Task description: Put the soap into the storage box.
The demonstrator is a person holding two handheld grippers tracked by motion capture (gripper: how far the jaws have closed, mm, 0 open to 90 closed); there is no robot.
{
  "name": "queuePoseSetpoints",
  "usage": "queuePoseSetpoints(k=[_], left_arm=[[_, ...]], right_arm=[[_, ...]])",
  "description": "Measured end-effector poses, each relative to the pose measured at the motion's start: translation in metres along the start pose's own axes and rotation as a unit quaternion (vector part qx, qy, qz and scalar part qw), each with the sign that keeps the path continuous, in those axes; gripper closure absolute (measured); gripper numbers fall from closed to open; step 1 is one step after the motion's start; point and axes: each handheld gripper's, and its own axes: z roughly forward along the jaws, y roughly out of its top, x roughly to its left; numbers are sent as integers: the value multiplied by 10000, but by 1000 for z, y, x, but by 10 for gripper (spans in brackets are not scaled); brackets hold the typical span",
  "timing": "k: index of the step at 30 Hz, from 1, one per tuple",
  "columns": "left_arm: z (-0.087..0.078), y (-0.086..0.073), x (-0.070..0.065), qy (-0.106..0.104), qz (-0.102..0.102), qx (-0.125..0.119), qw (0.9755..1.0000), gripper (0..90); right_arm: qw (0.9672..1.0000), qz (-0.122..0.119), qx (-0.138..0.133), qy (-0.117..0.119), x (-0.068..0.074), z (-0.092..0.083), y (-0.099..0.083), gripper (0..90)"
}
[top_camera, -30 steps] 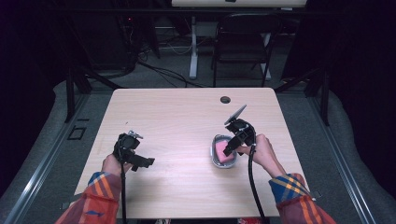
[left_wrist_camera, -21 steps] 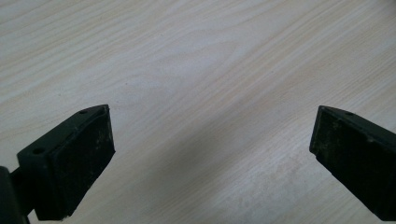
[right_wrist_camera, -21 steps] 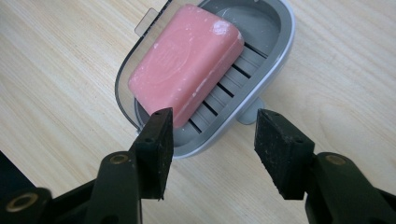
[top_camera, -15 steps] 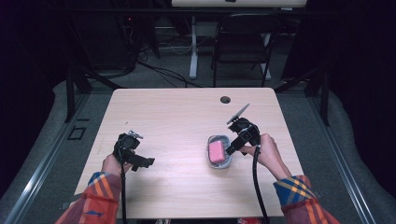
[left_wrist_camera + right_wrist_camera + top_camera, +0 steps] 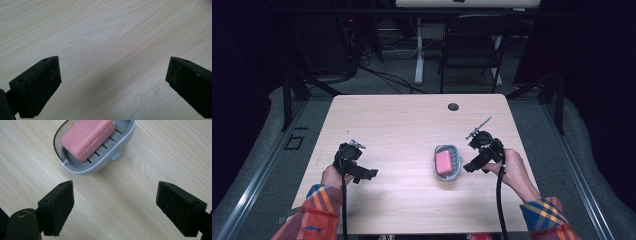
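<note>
Two grippers were held over the light wooden surface [image 5: 402,125], one in each hand of a person in plaid sleeves [image 5: 319,210]. Nearest to the person, on the left side of the high view, the left gripper [image 5: 364,174] hung low above bare wood with its jaws spread wide. In the left gripper view there was only wood grain between the two black pads [image 5: 46,82], and nothing touched them.

On the other side, the right gripper [image 5: 469,166] was just beside the grey soap dish [image 5: 456,172], on the dish's right in the high view. Its jaws had just been opening and now stood spread apart. In the right gripper view nothing lay between the pads [image 5: 61,206]; only the surface was seen in the gap, and the soap dish [image 5: 100,167] lay a little beyond the tips, apart from them.

A pink bar of soap [image 5: 443,161] lay inside the dish, on its slotted floor. The same bar [image 5: 87,137] in the right gripper view rested somewhat slanted across the dish. The dish stood flat on the surface, right of the middle.

Farther away, near the far edge, there was a small round hole [image 5: 453,106] in the surface. Behind the surface, a dark folding chair [image 5: 472,45] stood on the floor.
</note>
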Motion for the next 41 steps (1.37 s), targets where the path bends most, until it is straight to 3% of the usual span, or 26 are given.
queuePoseSetpoints(k=[4,16,29,31,36,37,38,40,41], left_arm=[[0,0,0,-5,13,13,10000,0],[1,0,-1,8,17,17,10000,0],[1,0,-1,-4,42,28,10000,0],[2,0,-2,3,55,53,10000,0],[2,1,-3,23,127,62,9999,0],[2,1,-4,23,114,59,9999,0],[2,1,-4,20,119,45,9999,0],[3,1,-5,21,135,48,9999,0],[3,1,-5,24,138,48,9999,0]], right_arm=[[9998,-119,64,-128,-2,-4,-14,111],[9994,-76,142,-311,-11,-6,-44,77],[9984,-37,269,-496,-20,9,-88,64],[9988,88,60,-488,-20,15,-99,69],[9968,-8,584,-539,-20,40,-111,51],[9945,-165,790,-662,-21,42,-110,55],[9938,-250,890,-611,-21,44,-109,65],[9946,-199,771,-671,-21,47,-109,70],[9930,-298,877,-735,-22,46,-107,73]])
